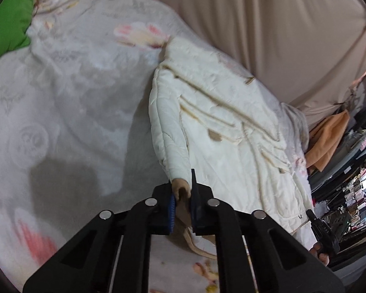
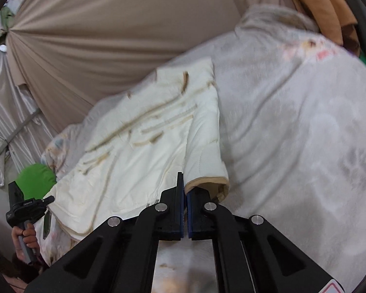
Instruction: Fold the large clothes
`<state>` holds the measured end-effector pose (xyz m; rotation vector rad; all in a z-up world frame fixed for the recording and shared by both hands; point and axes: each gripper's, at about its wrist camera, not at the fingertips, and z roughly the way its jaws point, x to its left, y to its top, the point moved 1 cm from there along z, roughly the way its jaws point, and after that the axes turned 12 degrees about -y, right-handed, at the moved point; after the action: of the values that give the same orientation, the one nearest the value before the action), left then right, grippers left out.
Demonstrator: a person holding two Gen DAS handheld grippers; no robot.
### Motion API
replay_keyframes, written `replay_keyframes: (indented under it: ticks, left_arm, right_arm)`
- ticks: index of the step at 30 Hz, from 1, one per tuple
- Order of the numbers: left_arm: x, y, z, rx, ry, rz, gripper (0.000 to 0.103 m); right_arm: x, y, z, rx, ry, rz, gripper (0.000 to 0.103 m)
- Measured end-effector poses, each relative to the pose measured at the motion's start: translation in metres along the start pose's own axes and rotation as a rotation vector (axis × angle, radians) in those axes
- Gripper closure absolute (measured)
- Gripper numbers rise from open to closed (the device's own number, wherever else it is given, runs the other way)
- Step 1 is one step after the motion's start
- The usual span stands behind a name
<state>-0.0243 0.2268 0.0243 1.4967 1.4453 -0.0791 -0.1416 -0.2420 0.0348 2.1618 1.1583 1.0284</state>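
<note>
A cream quilted jacket with tan trim (image 1: 222, 127) lies spread on a pale floral blanket (image 1: 68, 92). My left gripper (image 1: 183, 195) is shut on the tan cuff (image 1: 180, 185) of one sleeve, which stretches away toward the jacket's shoulder. In the right wrist view the same jacket (image 2: 139, 141) lies ahead, and my right gripper (image 2: 185, 190) is shut on the tan-edged cuff (image 2: 207, 182) of the other sleeve. Each gripper shows small in the other's view, the right one in the left wrist view (image 1: 322, 229), the left one in the right wrist view (image 2: 24, 207).
A beige draped curtain (image 1: 268, 24) hangs behind the bed. A green cushion (image 1: 7, 24) lies at the far left, and an orange cloth (image 1: 329, 136) hangs at the right beside cluttered shelves (image 1: 353, 195). The blanket (image 2: 305, 127) stretches wide to the right.
</note>
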Motion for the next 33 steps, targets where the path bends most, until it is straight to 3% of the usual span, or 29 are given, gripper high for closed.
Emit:
replay_keyframes:
  ticks: [6, 11, 14, 19, 26, 33]
  left_arm:
    - [-0.043, 0.005, -0.056, -0.103, -0.107, 0.072, 0.098]
    - [-0.084, 0.018, -0.115, -0.257, -0.175, 0.167, 0.098]
    - [-0.098, 0.036, -0.117, -0.281, -0.178, 0.223, 0.098]
    - [-0.094, 0.084, -0.061, -0.212, -0.114, 0.228, 0.098]
    - [-0.066, 0.145, 0.056, -0.117, 0.099, 0.227, 0.098]
    - [-0.02, 0.166, 0.154, 0.017, 0.226, 0.184, 0.097]
  right_arm:
    - [0.02, 0.009, -0.074, -0.211, 0.04, -0.051, 0.101]
    - [0.031, 0.033, -0.135, -0.397, 0.049, -0.063, 0.101]
    - [0.033, 0.053, -0.144, -0.429, 0.085, -0.042, 0.101]
    - [0.047, 0.099, -0.094, -0.352, 0.054, -0.072, 0.101]
    - [0.061, 0.168, 0.018, -0.164, -0.021, -0.067, 0.101]
    - [0.058, 0.191, 0.139, 0.03, -0.14, -0.064, 0.101]
